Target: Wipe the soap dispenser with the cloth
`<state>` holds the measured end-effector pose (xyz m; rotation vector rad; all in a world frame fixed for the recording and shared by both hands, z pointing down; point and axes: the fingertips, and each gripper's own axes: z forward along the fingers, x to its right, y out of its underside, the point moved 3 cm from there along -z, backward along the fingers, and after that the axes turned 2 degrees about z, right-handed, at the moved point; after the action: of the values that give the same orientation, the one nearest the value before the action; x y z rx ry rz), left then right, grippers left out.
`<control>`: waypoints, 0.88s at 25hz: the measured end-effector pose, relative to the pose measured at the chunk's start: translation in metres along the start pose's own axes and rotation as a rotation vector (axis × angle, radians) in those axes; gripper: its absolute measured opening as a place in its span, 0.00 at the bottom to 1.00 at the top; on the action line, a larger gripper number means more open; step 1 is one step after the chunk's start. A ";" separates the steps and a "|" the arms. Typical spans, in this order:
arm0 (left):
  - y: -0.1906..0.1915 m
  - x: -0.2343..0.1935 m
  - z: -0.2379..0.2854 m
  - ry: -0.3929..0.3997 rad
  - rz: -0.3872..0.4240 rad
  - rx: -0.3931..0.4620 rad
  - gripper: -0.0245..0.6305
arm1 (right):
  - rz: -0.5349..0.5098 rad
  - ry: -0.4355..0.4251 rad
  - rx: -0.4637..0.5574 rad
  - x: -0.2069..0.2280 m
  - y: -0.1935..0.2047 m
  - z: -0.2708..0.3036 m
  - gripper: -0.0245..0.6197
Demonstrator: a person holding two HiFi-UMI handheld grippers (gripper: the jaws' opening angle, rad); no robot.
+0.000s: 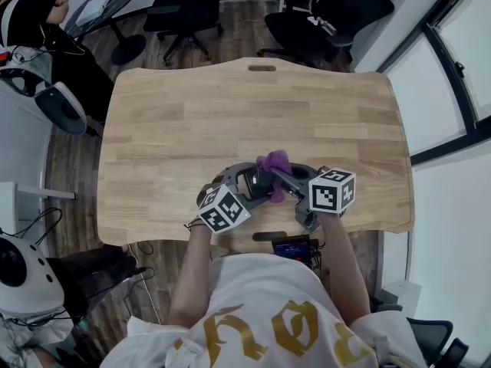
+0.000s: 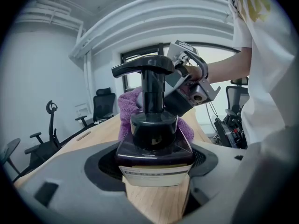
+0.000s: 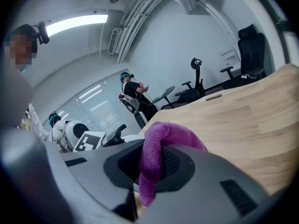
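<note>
The soap dispenser (image 2: 154, 125), a dark purple-black bottle with a black pump head and a pale label, stands upright on the wooden table (image 1: 192, 121). My left gripper (image 2: 156, 169) is shut on its base. A purple cloth (image 3: 159, 155) is pinched in my right gripper (image 3: 152, 171), which is shut on it. In the left gripper view the cloth (image 2: 128, 108) presses against the far side of the bottle, with the right gripper just behind the pump. From the head view both grippers meet near the table's front edge, the left gripper (image 1: 249, 186) and right gripper (image 1: 288, 182) flanking the cloth (image 1: 275, 163).
Black office chairs (image 1: 184, 10) stand beyond the far table edge. A seated person (image 1: 31, 18) is at the upper left by a round glass table (image 1: 103, 2). White round devices (image 1: 23, 267) sit on the floor at left. A window (image 1: 453, 60) runs along the right.
</note>
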<state>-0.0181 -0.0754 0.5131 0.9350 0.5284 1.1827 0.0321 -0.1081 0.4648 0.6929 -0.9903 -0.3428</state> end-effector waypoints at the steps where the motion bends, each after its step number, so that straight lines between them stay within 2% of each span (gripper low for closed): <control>1: 0.000 0.002 0.000 0.000 0.003 -0.002 0.54 | 0.004 0.000 -0.001 0.000 0.001 -0.001 0.10; 11: 0.012 -0.009 -0.005 -0.078 -0.067 -0.018 0.54 | 0.018 0.028 -0.021 -0.009 0.013 0.002 0.10; 22: 0.019 -0.019 -0.011 -0.088 -0.096 -0.050 0.54 | 0.024 -0.007 -0.073 -0.022 0.024 0.004 0.10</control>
<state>-0.0432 -0.0876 0.5212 0.9050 0.4664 1.0592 0.0163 -0.0798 0.4680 0.6137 -0.9873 -0.3591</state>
